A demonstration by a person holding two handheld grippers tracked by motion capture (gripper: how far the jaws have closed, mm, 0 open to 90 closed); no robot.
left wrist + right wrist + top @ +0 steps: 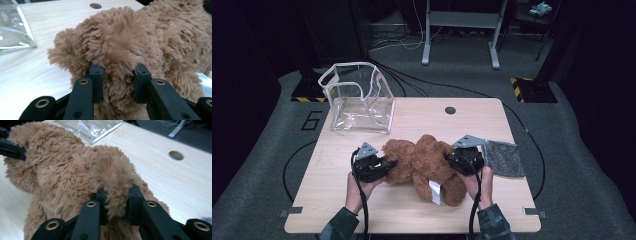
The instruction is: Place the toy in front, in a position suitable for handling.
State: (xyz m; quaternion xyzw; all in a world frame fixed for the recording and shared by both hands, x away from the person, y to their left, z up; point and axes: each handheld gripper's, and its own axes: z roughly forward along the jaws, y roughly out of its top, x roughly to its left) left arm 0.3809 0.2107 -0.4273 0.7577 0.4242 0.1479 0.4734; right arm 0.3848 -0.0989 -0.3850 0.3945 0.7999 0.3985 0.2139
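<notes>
A brown plush teddy bear lies in the middle of the wooden table, a white tag near its lower end. My left gripper comes in from the left and is shut on the bear's fur, with a tuft squeezed between its two black pads. On the bear's right side my right gripper is shut on another furry part of the bear, which bulges up between the pads. Across the bear in the right gripper view, the left gripper shows at the far left.
A clear plastic bag with white edging stands open at the table's back left. A grey cloth pad lies right of the bear. A round cable hole sits near the back edge. Cables and a desk frame stand on the floor behind.
</notes>
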